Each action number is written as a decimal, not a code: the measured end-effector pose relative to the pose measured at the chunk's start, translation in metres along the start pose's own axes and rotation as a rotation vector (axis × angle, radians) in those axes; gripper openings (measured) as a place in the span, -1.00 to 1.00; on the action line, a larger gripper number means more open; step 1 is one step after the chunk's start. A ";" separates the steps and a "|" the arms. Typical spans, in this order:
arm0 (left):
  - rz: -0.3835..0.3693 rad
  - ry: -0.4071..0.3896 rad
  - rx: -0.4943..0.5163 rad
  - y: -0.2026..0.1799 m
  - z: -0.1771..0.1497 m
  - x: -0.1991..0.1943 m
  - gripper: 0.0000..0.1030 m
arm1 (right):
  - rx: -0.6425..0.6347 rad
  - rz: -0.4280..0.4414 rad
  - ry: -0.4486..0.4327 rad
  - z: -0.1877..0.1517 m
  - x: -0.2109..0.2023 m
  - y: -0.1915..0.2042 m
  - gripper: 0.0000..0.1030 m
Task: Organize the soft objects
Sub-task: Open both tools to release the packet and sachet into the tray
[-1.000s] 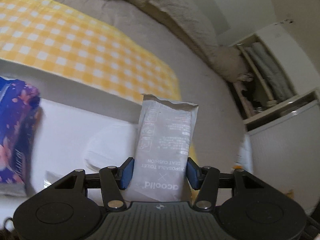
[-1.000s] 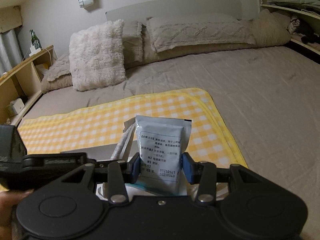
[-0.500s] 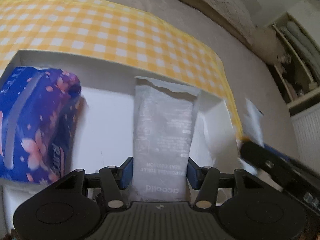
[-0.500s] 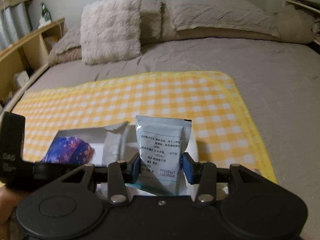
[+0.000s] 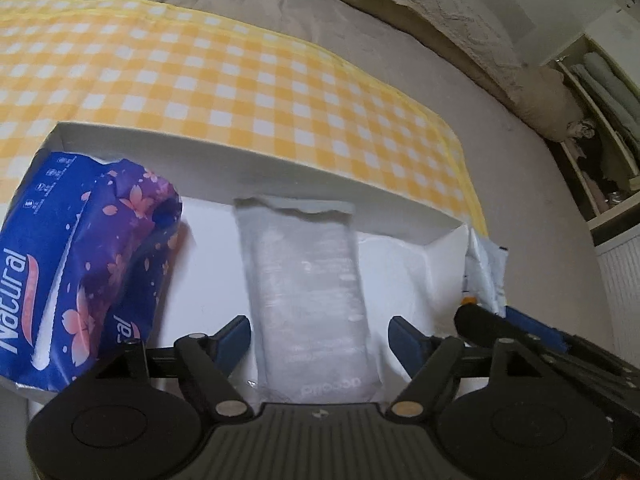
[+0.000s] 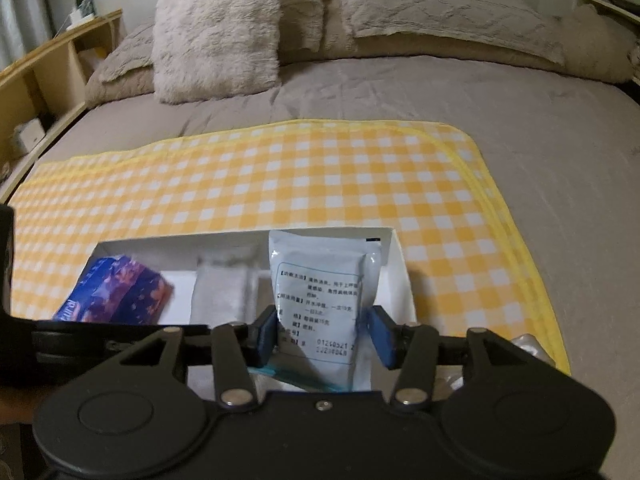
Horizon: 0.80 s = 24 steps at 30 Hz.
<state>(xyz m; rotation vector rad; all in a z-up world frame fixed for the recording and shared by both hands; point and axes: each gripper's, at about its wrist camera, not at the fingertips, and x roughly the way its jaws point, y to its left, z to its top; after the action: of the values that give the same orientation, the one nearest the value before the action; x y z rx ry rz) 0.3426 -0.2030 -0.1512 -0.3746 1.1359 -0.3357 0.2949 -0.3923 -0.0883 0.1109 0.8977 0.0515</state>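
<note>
A white box (image 5: 256, 160) sits on a yellow checked cloth (image 5: 200, 72). In the left wrist view my left gripper (image 5: 320, 336) is open, its jaws apart on either side of a grey seat-cushion packet (image 5: 308, 280) that lies in the box. A blue-purple tissue pack (image 5: 80, 272) lies at the box's left end. In the right wrist view my right gripper (image 6: 324, 336) holds a pale blue pouch (image 6: 320, 296) over the right end of the box (image 6: 396, 264); a small gap shows at the right jaw. The grey packet (image 6: 220, 296) and the tissue pack (image 6: 116, 292) also show there.
The cloth lies on a grey bed (image 6: 400, 92) with pillows (image 6: 216, 28) at the head. A wooden shelf (image 6: 44, 64) stands on the left and open shelves (image 5: 600, 128) on the right. A clear wrapped item (image 6: 528, 344) lies by the cloth's edge.
My left gripper has opened and let go of the grey packet, which now lies in the box. My right gripper has moved down toward the box with the pouch.
</note>
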 end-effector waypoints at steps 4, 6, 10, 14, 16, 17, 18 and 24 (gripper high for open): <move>-0.029 0.007 -0.002 0.003 0.003 -0.008 0.49 | 0.020 0.004 0.005 -0.002 -0.001 -0.004 0.03; -0.035 0.003 0.005 0.003 0.005 -0.013 0.49 | 0.027 0.005 0.005 -0.002 -0.002 -0.006 0.08; -0.052 -0.009 0.004 0.001 0.009 -0.021 0.53 | 0.060 0.010 -0.013 -0.001 -0.007 -0.008 0.26; -0.064 -0.021 0.033 0.001 0.006 -0.035 0.59 | 0.066 0.007 -0.026 -0.001 -0.014 -0.008 0.27; -0.067 -0.028 0.053 -0.003 0.004 -0.039 0.62 | 0.066 0.009 -0.030 -0.002 -0.019 -0.008 0.27; -0.073 -0.030 0.062 -0.005 0.003 -0.042 0.64 | 0.066 0.010 -0.031 -0.003 -0.021 -0.009 0.27; -0.080 -0.032 0.067 -0.007 0.001 -0.044 0.66 | 0.067 0.012 -0.035 -0.003 -0.024 -0.009 0.27; -0.137 -0.051 0.069 -0.016 -0.005 -0.061 0.69 | 0.105 0.034 -0.077 -0.005 -0.049 -0.015 0.27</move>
<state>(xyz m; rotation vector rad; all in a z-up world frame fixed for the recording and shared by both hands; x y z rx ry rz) 0.3130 -0.1906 -0.0965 -0.3984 1.0481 -0.4817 0.2604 -0.4113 -0.0547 0.2244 0.8215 0.0320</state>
